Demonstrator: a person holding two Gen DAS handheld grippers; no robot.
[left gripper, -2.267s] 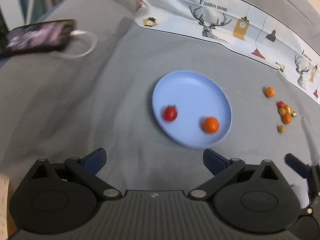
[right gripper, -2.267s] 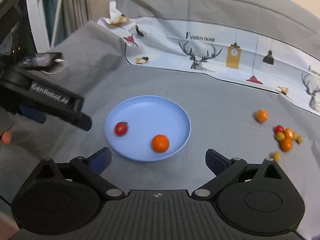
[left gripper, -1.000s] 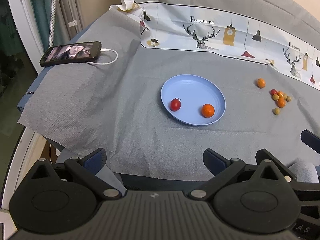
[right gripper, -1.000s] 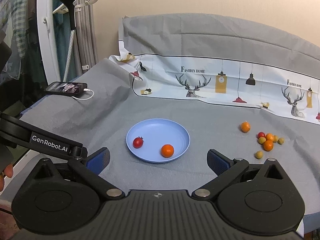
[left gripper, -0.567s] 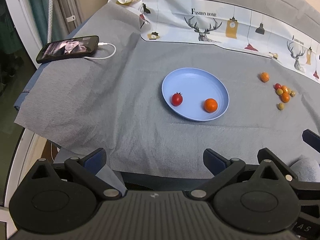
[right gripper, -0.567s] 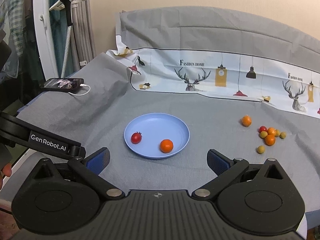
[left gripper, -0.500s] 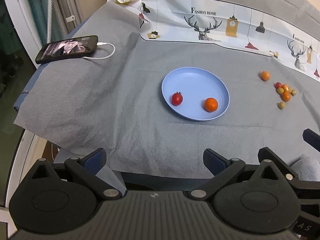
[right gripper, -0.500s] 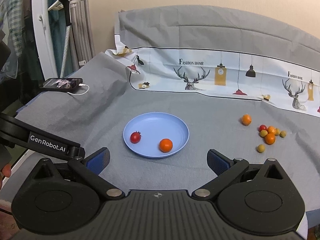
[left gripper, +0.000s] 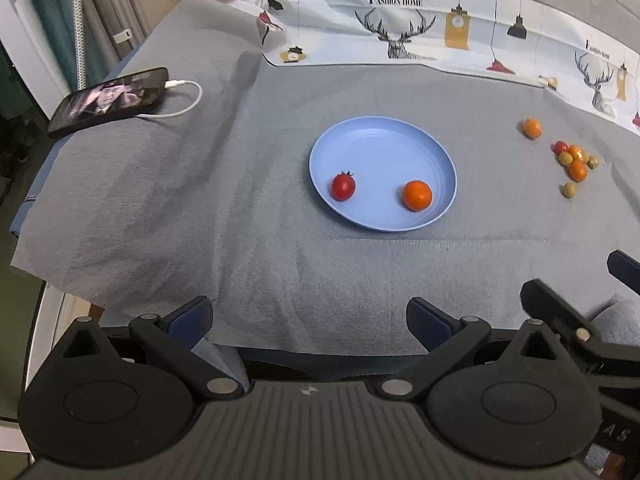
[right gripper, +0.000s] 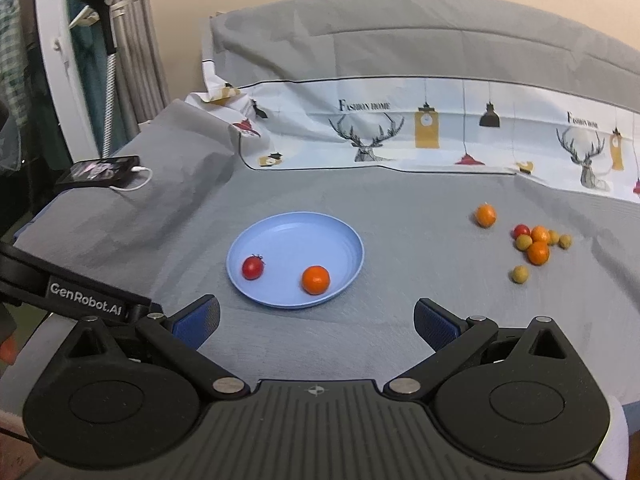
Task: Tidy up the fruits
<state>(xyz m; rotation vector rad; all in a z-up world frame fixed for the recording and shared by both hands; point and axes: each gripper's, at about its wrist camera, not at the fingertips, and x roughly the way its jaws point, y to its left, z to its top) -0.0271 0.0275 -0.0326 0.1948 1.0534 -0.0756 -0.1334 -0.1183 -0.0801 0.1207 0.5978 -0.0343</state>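
Note:
A light blue plate (left gripper: pixel 384 136) (right gripper: pixel 296 226) lies mid-table on the grey cloth. It holds a red tomato (left gripper: pixel 343 186) (right gripper: pixel 253 267) and an orange fruit (left gripper: pixel 417 195) (right gripper: pixel 315 279). To its right lie a lone orange fruit (left gripper: pixel 532 128) (right gripper: pixel 485 215) and a cluster of several small red, orange and yellow-green fruits (left gripper: pixel 573 163) (right gripper: pixel 538 245). My left gripper (left gripper: pixel 308 318) is open and empty at the table's near edge. My right gripper (right gripper: pixel 316 322) is open and empty, short of the plate.
A phone (left gripper: pixel 108 101) (right gripper: pixel 98 171) on a white cable lies at the far left edge. A printed white cloth (left gripper: pixel 440 36) (right gripper: pixel 440 128) covers the back. The left gripper's body (right gripper: pixel 80 290) shows at the right view's left.
Both grippers pulled back from the plate over the last two seconds, then eased slightly forward again. The fruits and plate have not moved.

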